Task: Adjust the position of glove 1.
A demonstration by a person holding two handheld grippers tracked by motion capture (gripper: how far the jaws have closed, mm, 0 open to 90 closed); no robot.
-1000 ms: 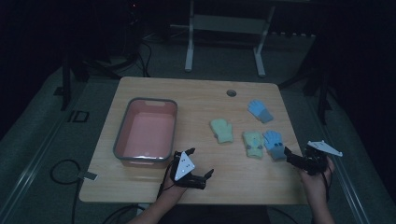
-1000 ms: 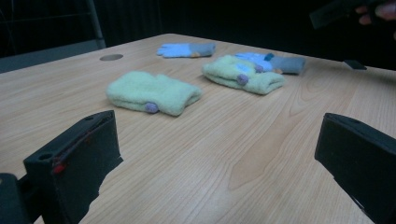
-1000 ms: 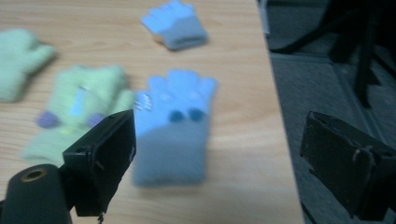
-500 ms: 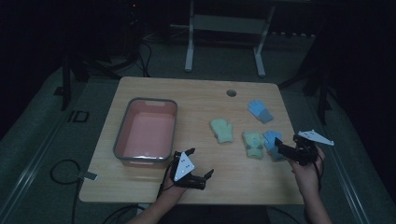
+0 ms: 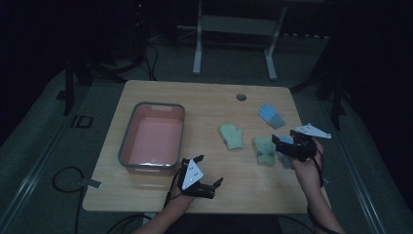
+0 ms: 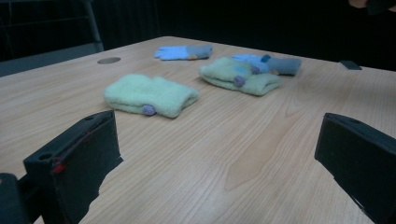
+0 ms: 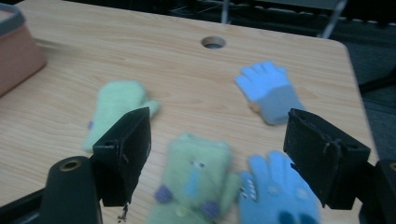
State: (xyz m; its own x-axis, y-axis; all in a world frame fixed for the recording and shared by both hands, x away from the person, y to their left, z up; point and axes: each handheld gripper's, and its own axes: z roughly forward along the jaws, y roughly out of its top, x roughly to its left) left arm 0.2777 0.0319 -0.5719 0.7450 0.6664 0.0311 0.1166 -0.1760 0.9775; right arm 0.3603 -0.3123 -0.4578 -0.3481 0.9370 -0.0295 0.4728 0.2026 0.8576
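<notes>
Right gripper [image 5: 282,145] has come inward from the table's right edge since the earlier frames and now hangs over the near pair of gloves at about 4 o'clock on the wooden table [image 5: 209,105]. Its jaws have just been closing a little but stand wide, nothing between the pads; in the right gripper view they straddle the green mitten [image 7: 196,179] and the blue glove [image 7: 275,191] lying just beside it, touching.

Left gripper [image 5: 204,181] unmoved near the 6 o'clock edge, jaws apart and empty.

Farther out: second green mitten [image 5: 231,136] near table centre, flat, apart from the pair. Second blue glove [image 5: 271,115] at roughly 2 o'clock, well apart from the others. Pink bin [image 5: 141,118] at 9 o'clock holds none of them.

Judgement: the approach is finished and the pick is starting; which of the two touching gloves is the target cannot be told yet. Risk of snagging both.
</notes>
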